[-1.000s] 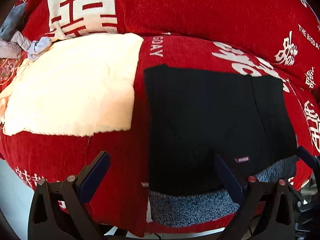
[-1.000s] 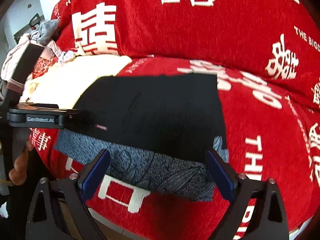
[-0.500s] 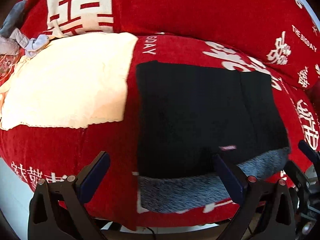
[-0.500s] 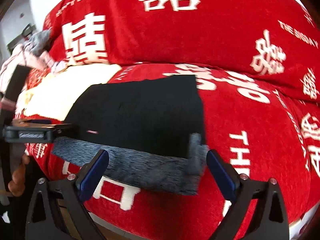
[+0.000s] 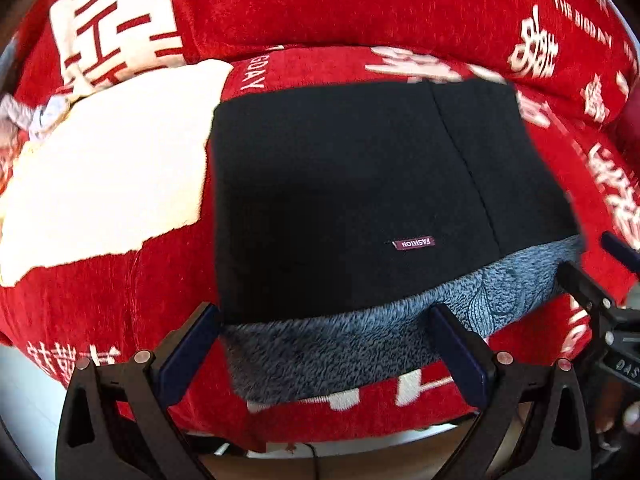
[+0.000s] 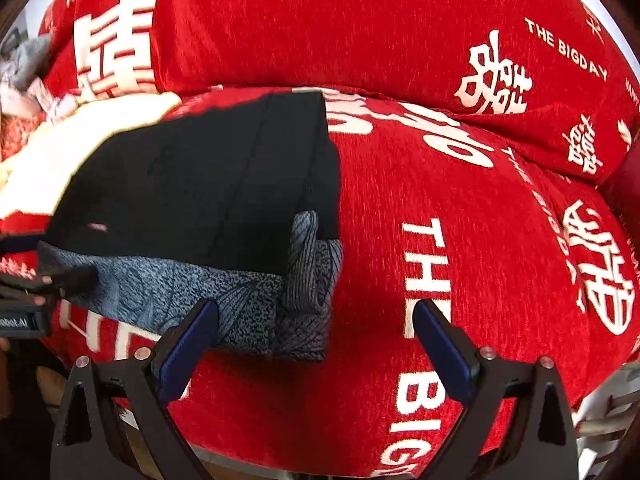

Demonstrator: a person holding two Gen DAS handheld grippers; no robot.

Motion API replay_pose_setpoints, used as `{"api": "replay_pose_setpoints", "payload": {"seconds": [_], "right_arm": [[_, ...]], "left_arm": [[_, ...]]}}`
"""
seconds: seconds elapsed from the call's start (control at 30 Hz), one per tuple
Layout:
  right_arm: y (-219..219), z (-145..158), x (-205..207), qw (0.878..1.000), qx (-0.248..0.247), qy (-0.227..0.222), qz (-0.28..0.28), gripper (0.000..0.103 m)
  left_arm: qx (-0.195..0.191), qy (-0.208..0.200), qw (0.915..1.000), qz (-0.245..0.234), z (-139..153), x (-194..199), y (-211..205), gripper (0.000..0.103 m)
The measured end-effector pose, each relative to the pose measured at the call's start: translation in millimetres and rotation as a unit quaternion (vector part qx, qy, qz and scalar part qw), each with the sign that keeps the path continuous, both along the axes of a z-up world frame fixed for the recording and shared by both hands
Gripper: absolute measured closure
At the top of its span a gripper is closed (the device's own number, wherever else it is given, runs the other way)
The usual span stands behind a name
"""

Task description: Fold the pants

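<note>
A: Where are the pants seen?

B: They are laid folded on the seat of the red sofa, black side up, with a grey fleecy lining shown along the near edge. A small label is sewn near that edge (it reads upside down in the left view).

A: And the left gripper?

B: Its fingers are spread wide over the near edge of the lining; nothing is gripped.

A: The right gripper?

B: Its fingers are also held apart, with nothing clamped. One blue finger is placed against the lining at the right corner, where the fleece is bunched up.

A: Anything else?

B: A cream cloth is spread on the seat just beside the pants.
</note>
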State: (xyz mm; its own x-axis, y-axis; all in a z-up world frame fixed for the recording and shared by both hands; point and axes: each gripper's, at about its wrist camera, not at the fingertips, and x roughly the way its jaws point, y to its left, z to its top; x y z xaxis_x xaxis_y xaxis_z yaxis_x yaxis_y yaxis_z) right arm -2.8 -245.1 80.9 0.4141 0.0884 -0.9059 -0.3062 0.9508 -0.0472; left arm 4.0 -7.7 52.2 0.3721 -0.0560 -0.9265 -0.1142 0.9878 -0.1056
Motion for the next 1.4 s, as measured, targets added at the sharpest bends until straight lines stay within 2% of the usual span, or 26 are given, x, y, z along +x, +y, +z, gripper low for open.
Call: {"api": "replay_pose_setpoints", "payload": {"seconds": [0.1, 0.23, 0.33, 0.4, 0.47, 0.57, 0.73, 0.87, 0.97, 1.1, 1.17, 1.23, 1.4], "right_arm": [[4.3, 17.2, 14.7, 1.0, 0.013, -0.022, -0.002, 0.003], [27.3, 14.6, 51.7, 1.0, 0.02, -0.022, -0.007, 0.002], [40.6, -2.1, 93.5, 0.998, 0.033, 0.005, -0.046, 0.002], [41.2, -9.8, 112.0, 0.997, 0.032, 0.013, -0.075, 0.002], [36.9, -23.0, 130.3, 0.993, 0.019, 0.033, -0.108, 0.002], [26.7, -41.3, 140.6, 0.988, 0.027, 0.084, -0.127, 0.001], [21.3, -14.3, 101.8, 0.994, 0.046, 0.05, -0.09, 0.001], [8.1, 2.0, 60.3, 0.994, 0.066, 0.033, -0.079, 0.001], [-0.9, 8.6, 37.5, 0.995, 0.062, 0.022, -0.077, 0.001], [-2.4, 1.2, 20.8, 0.997, 0.036, 0.024, -0.063, 0.001], [-0.6, -10.2, 14.1, 0.998, 0.011, 0.033, -0.053, 0.001], [-4.3, -14.9, 7.7, 0.998, 0.014, 0.039, -0.05, 0.001], [-13.5, -8.4, -5.8, 0.997, 0.039, 0.032, -0.05, 0.001]], "left_arm": [[-0.016, -0.026, 0.9994, 0.017, 17.5, 5.4, 15.8, 0.0], [-0.002, -0.018, 0.9981, 0.06, 16.9, 44.2, 37.1, 0.0], [-0.02, 0.001, 0.9947, 0.101, 8.3, 72.9, 52.7, 0.0], [-0.017, 0.012, 0.9921, 0.123, 2.2, 87.5, 60.8, 0.0], [0.001, 0.031, 0.9902, 0.136, -9.1, 96.1, 65.4, 0.0], [-0.011, 0.035, 0.9898, 0.137, -18.6, 93.8, 69.1, 0.0], [0.003, 0.011, 0.9935, 0.113, -2.4, 66.2, 57.5, 0.0], [-0.006, -0.002, 0.9959, 0.09, 4.3, 40.9, 45.1, 0.0], [-0.011, -0.008, 0.9971, 0.075, 6.1, 21.2, 31.7, 0.0], [0.011, -0.006, 0.998, 0.062, -2.5, 13.8, 20.1, 0.0], [0.005, -0.011, 0.9978, 0.066, -1.9, 7.8, 20.6, 0.0], [-0.002, -0.005, 0.9977, 0.067, -0.9, 5.4, 22.2, 0.0], [0.013, -0.016, 0.9978, 0.063, 10.7, -5.7, 19.7, 0.0]]}}
